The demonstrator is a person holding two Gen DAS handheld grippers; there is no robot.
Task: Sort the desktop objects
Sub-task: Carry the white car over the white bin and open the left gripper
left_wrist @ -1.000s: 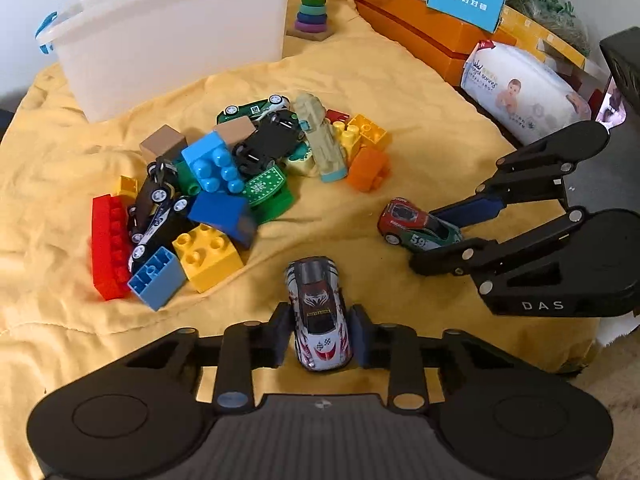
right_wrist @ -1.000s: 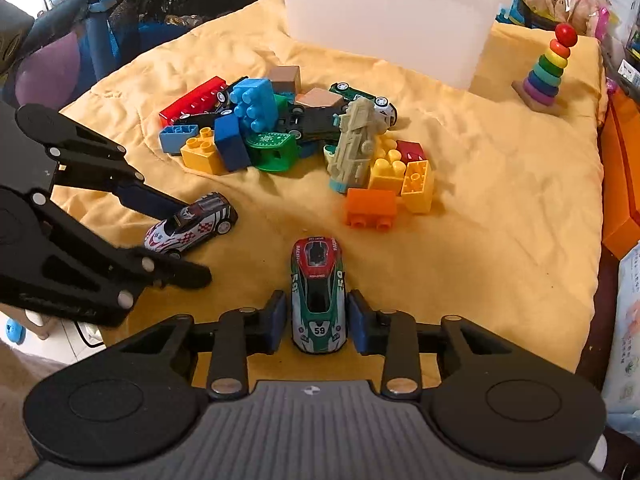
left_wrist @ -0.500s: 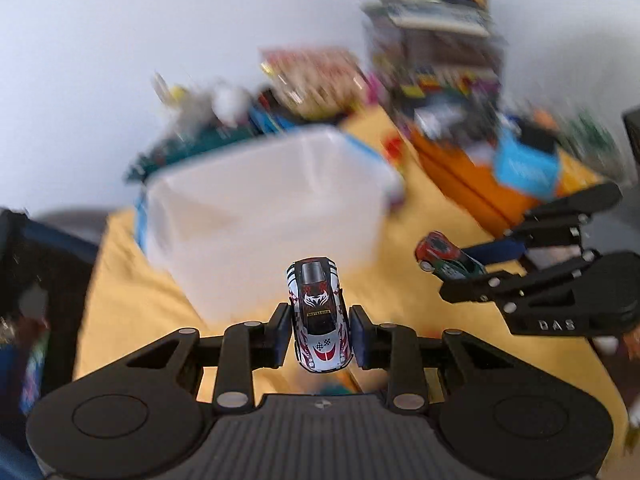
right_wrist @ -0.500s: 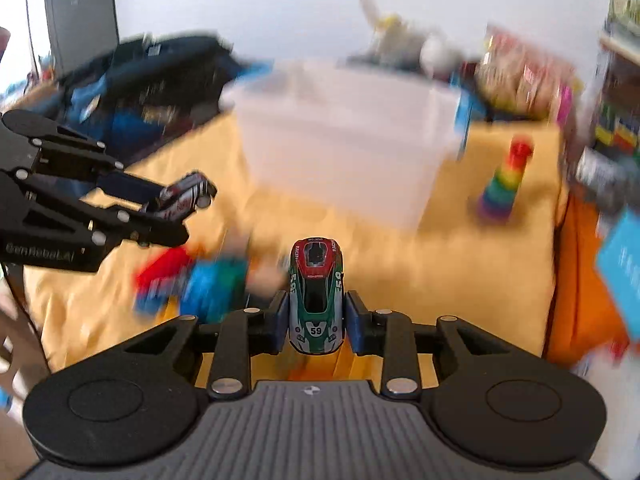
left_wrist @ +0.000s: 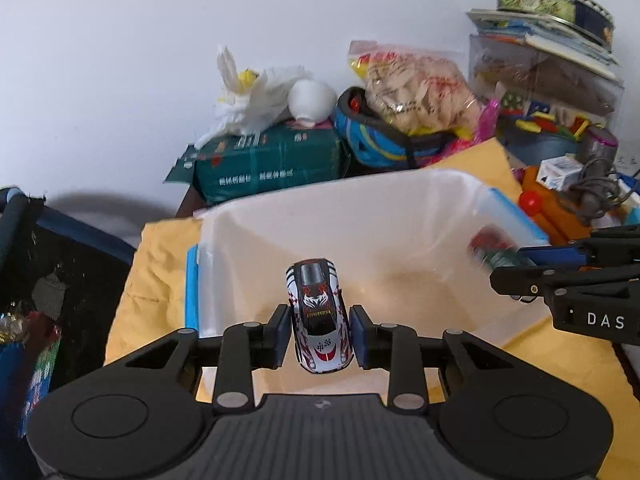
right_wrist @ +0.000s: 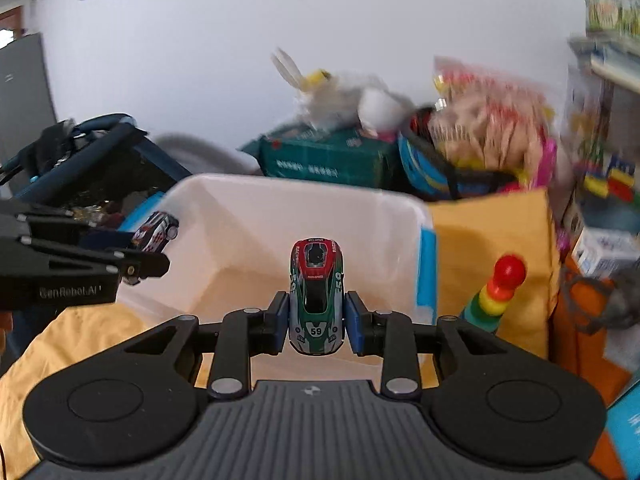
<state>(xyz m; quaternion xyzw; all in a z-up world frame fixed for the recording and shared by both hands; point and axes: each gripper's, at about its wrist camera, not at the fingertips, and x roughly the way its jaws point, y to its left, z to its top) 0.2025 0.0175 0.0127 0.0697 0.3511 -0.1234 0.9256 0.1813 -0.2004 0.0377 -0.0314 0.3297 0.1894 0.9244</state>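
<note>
My left gripper (left_wrist: 319, 336) is shut on a white toy car (left_wrist: 319, 314) with red and black markings, held in the air over the near rim of a translucent white bin (left_wrist: 360, 216) with blue handles. My right gripper (right_wrist: 316, 322) is shut on a green and red toy car (right_wrist: 316, 296) numbered 59, also above the bin (right_wrist: 280, 192). In the left wrist view the right gripper (left_wrist: 520, 276) enters from the right with its blurred car (left_wrist: 486, 246). The right wrist view shows the left gripper (right_wrist: 152, 252) and its white car (right_wrist: 158, 232) at the left. The bin looks empty inside.
The bin stands on a yellow cloth (left_wrist: 160, 264). Behind it are a green box (left_wrist: 272, 164), a white bag (left_wrist: 248, 100), a snack bag (left_wrist: 416, 84) and stacked clutter. A rainbow ring stacker (right_wrist: 496, 292) stands right of the bin. A dark playpen (left_wrist: 48, 280) is at the left.
Both grippers rose from the yellow cloth with their cars and moved forward to the white bin. The pile of blocks and cars has dropped out of view.
</note>
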